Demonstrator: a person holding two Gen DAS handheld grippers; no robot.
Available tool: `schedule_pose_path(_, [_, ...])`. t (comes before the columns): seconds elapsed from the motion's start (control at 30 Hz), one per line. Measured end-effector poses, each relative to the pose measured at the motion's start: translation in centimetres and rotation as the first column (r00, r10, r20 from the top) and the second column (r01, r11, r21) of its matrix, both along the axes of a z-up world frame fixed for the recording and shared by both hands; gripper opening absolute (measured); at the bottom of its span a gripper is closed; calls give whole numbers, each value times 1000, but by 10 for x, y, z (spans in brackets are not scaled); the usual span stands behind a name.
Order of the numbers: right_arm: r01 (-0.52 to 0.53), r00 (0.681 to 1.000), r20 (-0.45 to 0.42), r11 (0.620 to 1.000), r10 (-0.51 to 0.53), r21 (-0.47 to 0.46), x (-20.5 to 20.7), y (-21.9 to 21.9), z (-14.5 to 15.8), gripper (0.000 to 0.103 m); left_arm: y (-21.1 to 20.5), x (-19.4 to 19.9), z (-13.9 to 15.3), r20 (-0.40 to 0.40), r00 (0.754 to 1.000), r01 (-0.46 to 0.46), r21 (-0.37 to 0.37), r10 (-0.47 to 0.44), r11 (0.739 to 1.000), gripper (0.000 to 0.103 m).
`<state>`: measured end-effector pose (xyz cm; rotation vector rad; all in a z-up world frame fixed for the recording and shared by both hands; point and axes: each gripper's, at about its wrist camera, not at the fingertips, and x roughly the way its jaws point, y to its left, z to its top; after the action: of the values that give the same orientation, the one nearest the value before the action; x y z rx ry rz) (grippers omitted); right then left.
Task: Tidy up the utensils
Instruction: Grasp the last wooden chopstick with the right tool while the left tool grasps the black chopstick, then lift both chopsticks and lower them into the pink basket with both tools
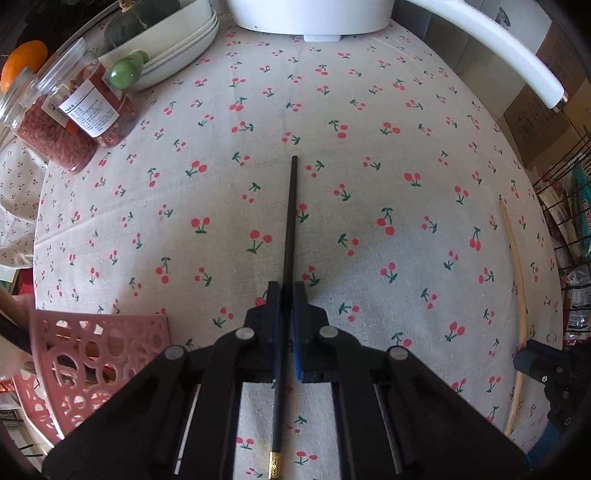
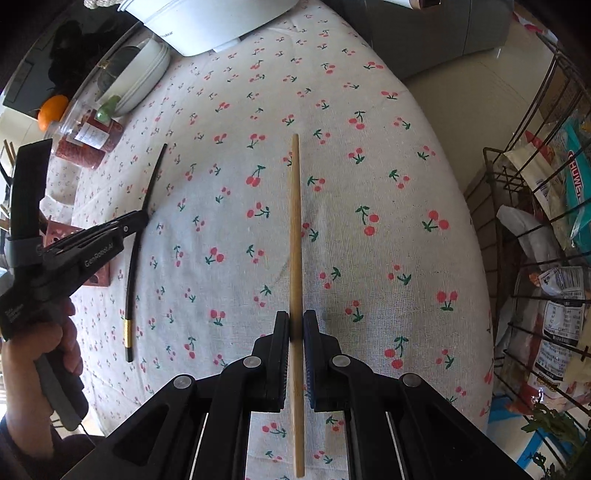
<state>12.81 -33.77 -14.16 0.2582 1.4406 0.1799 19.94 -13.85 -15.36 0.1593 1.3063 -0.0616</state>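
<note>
My left gripper (image 1: 287, 291) is shut on a black chopstick (image 1: 290, 221) with a gold band near its butt end; the stick points forward over the cherry-print tablecloth (image 1: 369, 147). My right gripper (image 2: 295, 321) is shut on a light wooden chopstick (image 2: 294, 221), which also points forward. The right wrist view shows the left gripper (image 2: 138, 218) and its black chopstick (image 2: 147, 192) at the left. The left wrist view shows the wooden chopstick (image 1: 517, 277) and the right gripper's body (image 1: 546, 373) at the right edge. A pink perforated basket (image 1: 96, 354) sits at the lower left.
Two clear jars of red dried food (image 1: 74, 118), stacked white dishes (image 1: 177, 48) and an orange (image 1: 22, 62) stand at the far left. A white appliance (image 1: 310, 14) is at the back. A wire rack of packets (image 2: 546, 258) stands right of the table.
</note>
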Motion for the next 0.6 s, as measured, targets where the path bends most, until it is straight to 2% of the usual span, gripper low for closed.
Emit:
schedule_pose_path(0.07, [1, 1000, 18, 1000, -1, -1, 2, 0, 0, 11, -1, -4, 2, -2, 1000, 9, -24, -10, 1000, 7])
schedule_pose_path(0.17, [5, 998, 66, 1000, -3, -23, 7, 1, 6, 18, -7, -13, 8, 13, 1000, 28, -38, -28, 999, 7])
schedule_pose_path(0.37, [11, 995, 99, 994, 0, -105, 21, 12, 0, 19, -11, -24, 25, 43, 997, 63, -58, -60, 996, 7])
schedule_pose_path(0.47, [-18, 992, 119, 984, 40, -178, 26, 24, -1, 16, -9, -32, 34, 60, 995, 83, -73, -79, 994, 6])
schedule_pose_path(0.53, [-19, 991, 127, 977, 47, -211, 27, 28, -1, 8, -5, -39, 42, 76, 993, 92, -86, -86, 992, 6])
schedule_pose_path(0.6, [3, 990, 136, 980, 25, -201, 26, 25, -1, 7, -2, -49, 52, 107, 991, 94, -108, -83, 990, 7])
